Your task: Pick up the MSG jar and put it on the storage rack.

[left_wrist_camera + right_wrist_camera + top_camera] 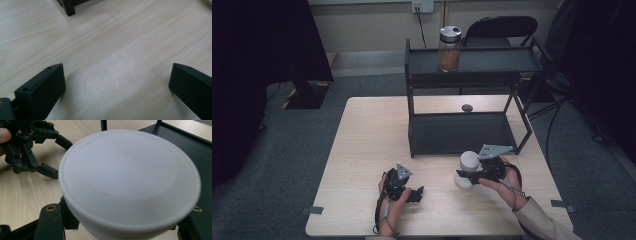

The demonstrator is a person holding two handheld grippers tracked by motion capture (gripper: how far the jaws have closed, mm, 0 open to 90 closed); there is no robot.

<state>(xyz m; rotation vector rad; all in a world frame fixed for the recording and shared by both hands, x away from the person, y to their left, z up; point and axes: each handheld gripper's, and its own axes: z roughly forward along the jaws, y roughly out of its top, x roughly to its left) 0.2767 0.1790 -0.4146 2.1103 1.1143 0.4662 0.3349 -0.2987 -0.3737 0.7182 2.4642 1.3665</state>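
Presently the right claw [463, 176] grips the white jar [469, 162] before the black rack [462, 134]; lift level. Left claw [418, 194] rests released nearby.

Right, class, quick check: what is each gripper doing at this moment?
Left gripper: open, nothing between its jaws, over the bare table.
Right gripper: shut on the white jar, in front of the black rack.
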